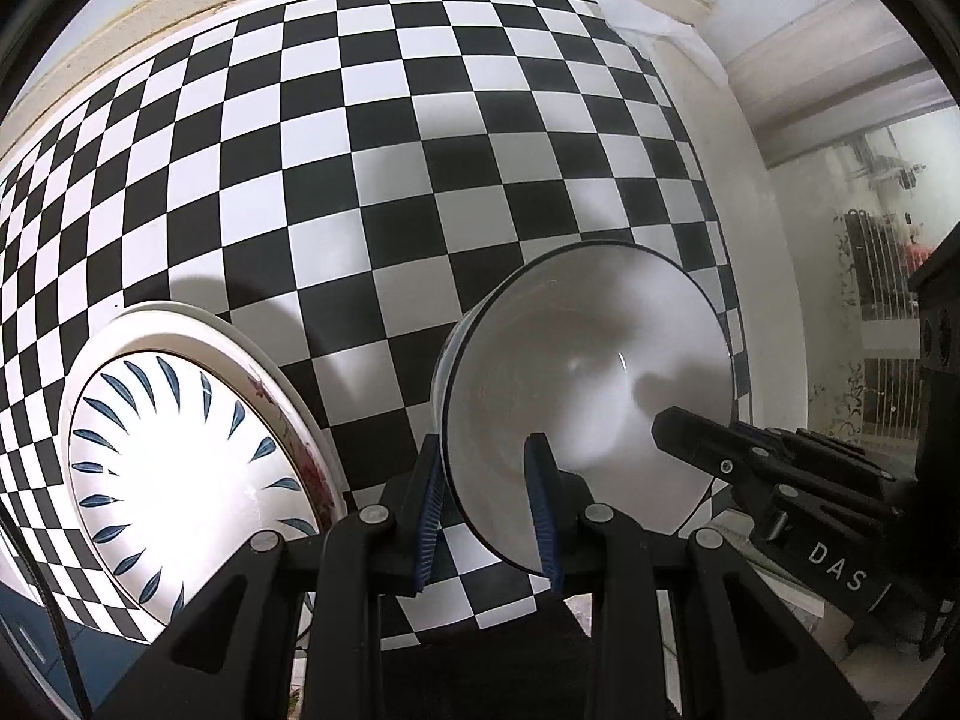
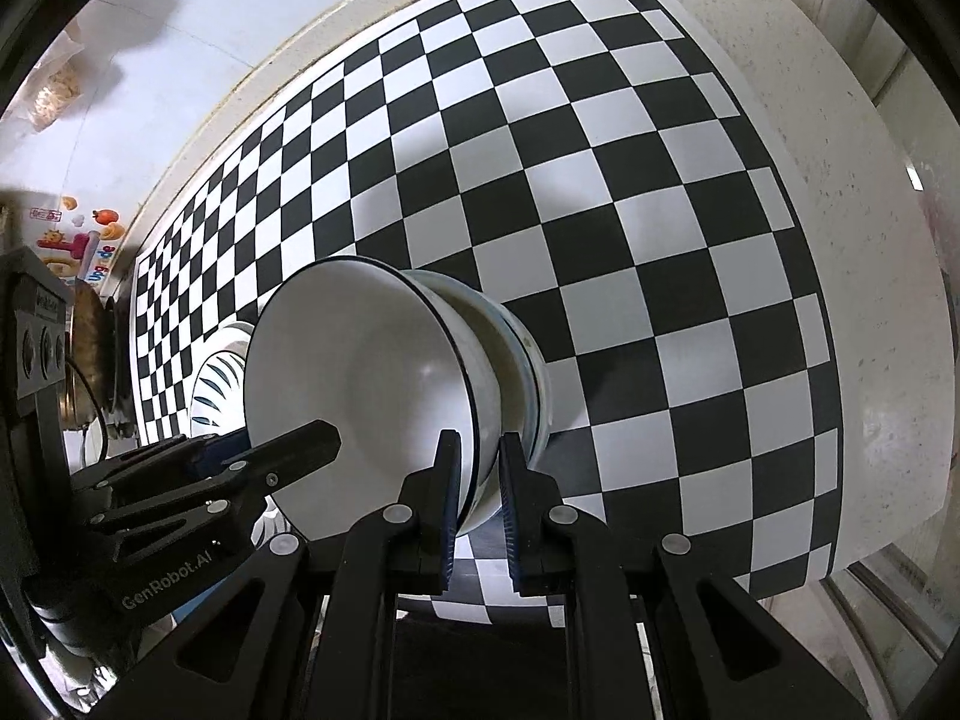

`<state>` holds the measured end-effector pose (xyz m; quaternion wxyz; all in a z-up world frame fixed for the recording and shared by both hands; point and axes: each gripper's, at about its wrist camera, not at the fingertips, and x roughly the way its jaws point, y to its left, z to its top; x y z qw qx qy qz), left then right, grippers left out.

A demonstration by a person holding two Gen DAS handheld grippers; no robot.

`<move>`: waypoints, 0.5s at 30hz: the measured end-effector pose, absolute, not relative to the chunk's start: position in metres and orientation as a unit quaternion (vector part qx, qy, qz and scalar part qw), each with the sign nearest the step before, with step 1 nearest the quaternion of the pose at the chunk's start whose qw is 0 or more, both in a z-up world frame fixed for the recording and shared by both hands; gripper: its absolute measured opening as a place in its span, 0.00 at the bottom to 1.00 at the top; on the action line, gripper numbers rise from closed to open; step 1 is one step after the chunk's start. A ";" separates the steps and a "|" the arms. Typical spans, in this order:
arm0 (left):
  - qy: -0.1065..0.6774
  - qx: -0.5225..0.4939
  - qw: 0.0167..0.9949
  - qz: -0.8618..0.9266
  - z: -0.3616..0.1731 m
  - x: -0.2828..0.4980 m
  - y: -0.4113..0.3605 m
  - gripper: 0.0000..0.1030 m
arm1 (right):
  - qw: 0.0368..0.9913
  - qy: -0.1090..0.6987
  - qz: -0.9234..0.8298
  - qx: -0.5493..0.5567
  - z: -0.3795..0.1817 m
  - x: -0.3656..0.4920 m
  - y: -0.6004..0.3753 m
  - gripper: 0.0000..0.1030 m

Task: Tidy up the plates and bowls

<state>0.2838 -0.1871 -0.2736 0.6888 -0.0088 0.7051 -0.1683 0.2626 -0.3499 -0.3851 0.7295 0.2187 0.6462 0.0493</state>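
Now both fingers [image 1: 540, 510] pinch bowl [image 1: 588, 390] rim.

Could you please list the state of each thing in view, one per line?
White dark-rimmed ceramic bowl: gripped at its rim by both claws, nested on another bowl.
Lower white bowl: underneath.
Blue-leaf patterned plate: stacked on a floral-rimmed plate.
Left claw: shut on rim.
Right claw: shut on rim.

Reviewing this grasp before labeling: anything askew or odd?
Both the left gripper and right gripper pinch the same white bowl's rim. It is tipped on edge, nested into another bowl. Nothing spilled or broken.
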 end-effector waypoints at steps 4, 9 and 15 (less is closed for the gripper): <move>0.706 -0.007 0.688 -0.169 -0.275 0.284 -0.188 0.24 | 0.729 0.649 0.047 0.215 -0.385 0.265 -0.349 0.14; 0.706 -0.001 0.688 -0.170 -0.275 0.281 -0.189 0.24 | 0.725 0.653 0.044 0.213 -0.385 0.267 -0.348 0.14; 0.706 0.002 0.687 -0.171 -0.274 0.280 -0.191 0.24 | 0.726 0.657 0.035 0.200 -0.382 0.265 -0.348 0.17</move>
